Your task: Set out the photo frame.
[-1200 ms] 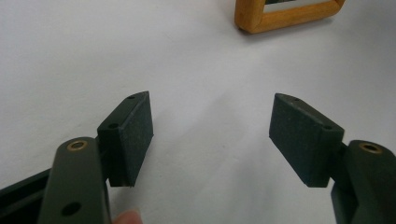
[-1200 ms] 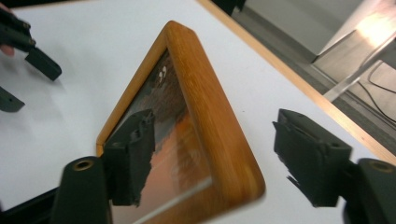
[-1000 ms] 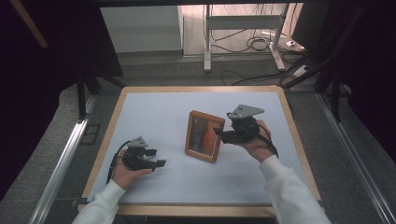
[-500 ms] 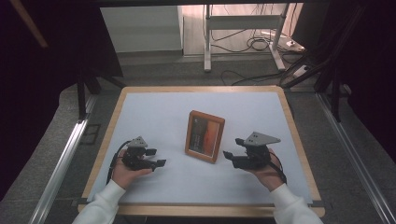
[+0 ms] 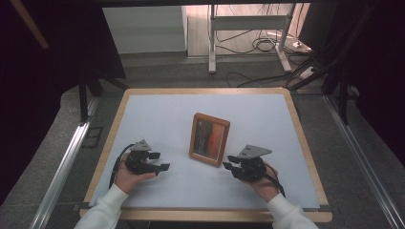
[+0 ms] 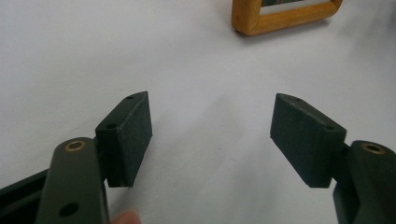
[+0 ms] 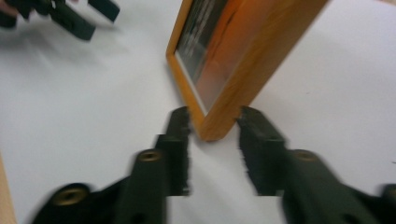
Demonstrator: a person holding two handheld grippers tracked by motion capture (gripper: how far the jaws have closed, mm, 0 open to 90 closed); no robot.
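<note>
Standing upright near the middle of the white table top (image 5: pixel 157 114), the wooden picture frame (image 5: pixel 209 139) leaned slightly back, probably so its picture faced the person. The right gripper (image 5: pixel 231 162) sat low just beside the frame's near corner, its jaws apart and empty on either side of that corner, apparently lined up for a grip. The left gripper (image 5: pixel 159 161) rested well apart from the frame, jaws spread wide, holding nothing.
</note>
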